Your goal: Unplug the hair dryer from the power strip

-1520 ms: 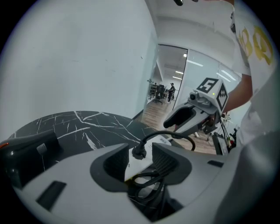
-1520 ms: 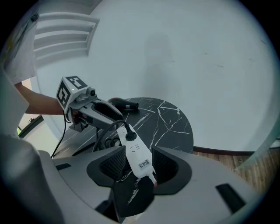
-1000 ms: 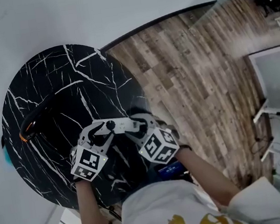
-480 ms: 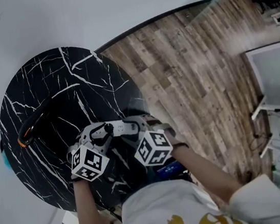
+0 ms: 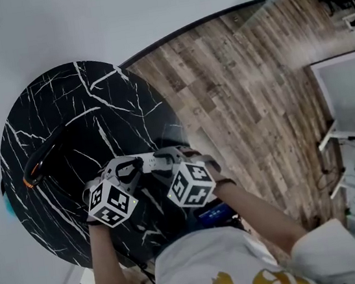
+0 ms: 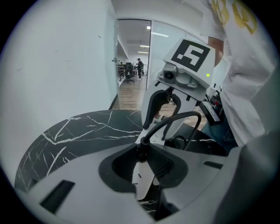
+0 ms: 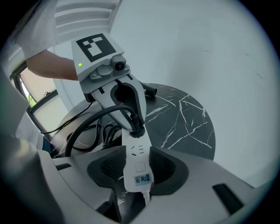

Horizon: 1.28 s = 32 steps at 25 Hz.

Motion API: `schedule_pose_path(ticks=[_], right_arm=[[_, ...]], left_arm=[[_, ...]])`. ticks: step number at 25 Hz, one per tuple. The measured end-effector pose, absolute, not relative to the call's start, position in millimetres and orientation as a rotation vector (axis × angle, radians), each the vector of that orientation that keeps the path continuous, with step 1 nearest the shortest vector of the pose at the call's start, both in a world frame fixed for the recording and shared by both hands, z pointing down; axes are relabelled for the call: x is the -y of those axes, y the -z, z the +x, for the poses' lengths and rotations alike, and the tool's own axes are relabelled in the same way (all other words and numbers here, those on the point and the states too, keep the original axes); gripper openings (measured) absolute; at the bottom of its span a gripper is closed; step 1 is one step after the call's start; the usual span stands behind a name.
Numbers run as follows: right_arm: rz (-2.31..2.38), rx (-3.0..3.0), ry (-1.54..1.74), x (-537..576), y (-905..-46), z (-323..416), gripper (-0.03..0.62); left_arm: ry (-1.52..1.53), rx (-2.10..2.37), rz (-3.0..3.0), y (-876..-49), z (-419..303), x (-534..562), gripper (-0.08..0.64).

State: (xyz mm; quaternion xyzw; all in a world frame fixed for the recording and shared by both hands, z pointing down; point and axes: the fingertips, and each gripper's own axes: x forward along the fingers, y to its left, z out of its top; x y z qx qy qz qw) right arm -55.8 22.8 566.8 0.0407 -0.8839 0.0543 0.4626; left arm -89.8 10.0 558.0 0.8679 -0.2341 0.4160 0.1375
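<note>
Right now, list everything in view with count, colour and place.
table: one, round, black marble with white veins, beside the white wall.
power strip: one, white, at the table's near edge.
plug: one, black, seated in the power strip's far end.
cord: one, black, arching away from the plug.
hair dryer: one, black with an orange ring, on the table's left side.
floor: wood planks, right of the table.
desk: one, white, far right.
left gripper: grey, jaws have just been closing, now clamped on the plug.
right gripper: grey, clamped on the power strip.
shirt: white, bottom of the head view.
</note>
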Motion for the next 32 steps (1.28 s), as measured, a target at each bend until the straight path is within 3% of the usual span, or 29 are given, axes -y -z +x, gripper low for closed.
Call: schedule_pose_path(ticks=[2,5,11,18,32], right_arm=[[0.137,2.163,-0.103,-15.4,-566.5,-53.5,0.058],[0.137,2.146,-0.11,-11.2,-568.4,-52.1,0.0],[0.075,2.063,-0.219,-11.8,-569.1,-53.8,0.0],[0.062,1.974,-0.046,-13.7,-571.0,-54.1,0.0],[0.009,1.907,-0.098,-15.1,-571.0,-59.6,0.0]], left_arm=[[-1.208,0.664,2.502,-558.4,-89.8,-10.2,0.071],[-1.236,0.625,2.492,-559.1,-90.0,-9.9,0.071],[-1.29,0.559,2.453,-561.5,-89.4,-9.4,0.069],[-1.379,0.507,2.416,-563.2,-89.3,-9.7,0.069],[-1.428,0.432,2.458,-564.6,-88.7,-10.6,0.057]])
